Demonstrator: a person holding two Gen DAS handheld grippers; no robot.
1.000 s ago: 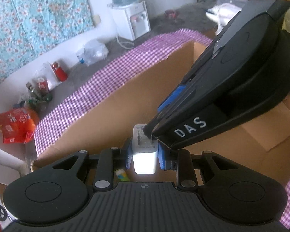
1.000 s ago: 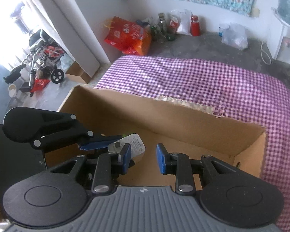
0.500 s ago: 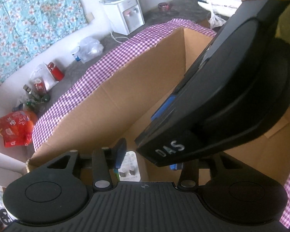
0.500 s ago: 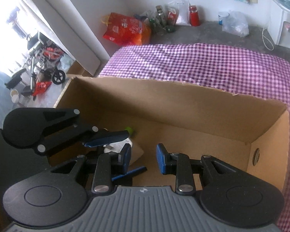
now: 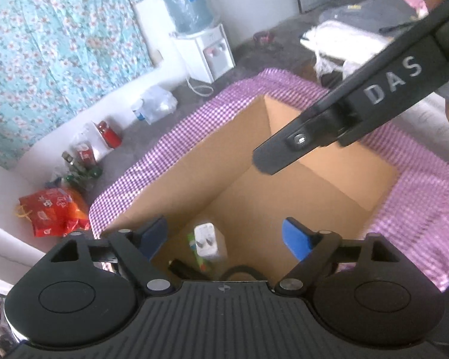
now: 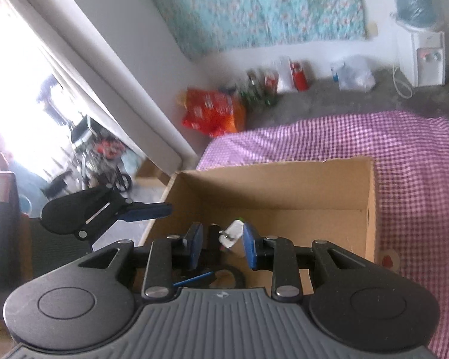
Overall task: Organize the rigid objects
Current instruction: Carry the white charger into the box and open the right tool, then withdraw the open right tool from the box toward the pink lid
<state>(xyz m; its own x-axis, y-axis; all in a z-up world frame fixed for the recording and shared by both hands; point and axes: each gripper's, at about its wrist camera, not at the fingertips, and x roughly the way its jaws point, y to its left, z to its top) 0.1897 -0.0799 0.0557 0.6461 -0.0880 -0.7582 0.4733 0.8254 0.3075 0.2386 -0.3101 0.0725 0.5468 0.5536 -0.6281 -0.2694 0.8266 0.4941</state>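
The white plug adapter (image 5: 209, 240) is shown lying on the floor of the cardboard box (image 5: 194, 161), prongs uppermost, beside a green-and-white item (image 5: 196, 248) and a black cable (image 5: 239, 270) at the near end of the box. A second earlier the adapter was pinched between the blue pads of the left gripper (image 5: 224, 236); it has since been let go, and the jaws are seen opening, spread wide with nothing pressed between them, the adapter resting well below them. The left gripper has also been lifted away from the box floor, so that more of the interior and the purple checked cloth (image 5: 419, 209) is exposed. The right gripper (image 6: 221, 246) is held with its fingers narrowly parted and empty; the adapter (image 6: 232, 236) is merely seen beyond the gap. It too has been raised and drawn back. The placing of this object is judged complete, and both grippers appear free for a further rigid object.
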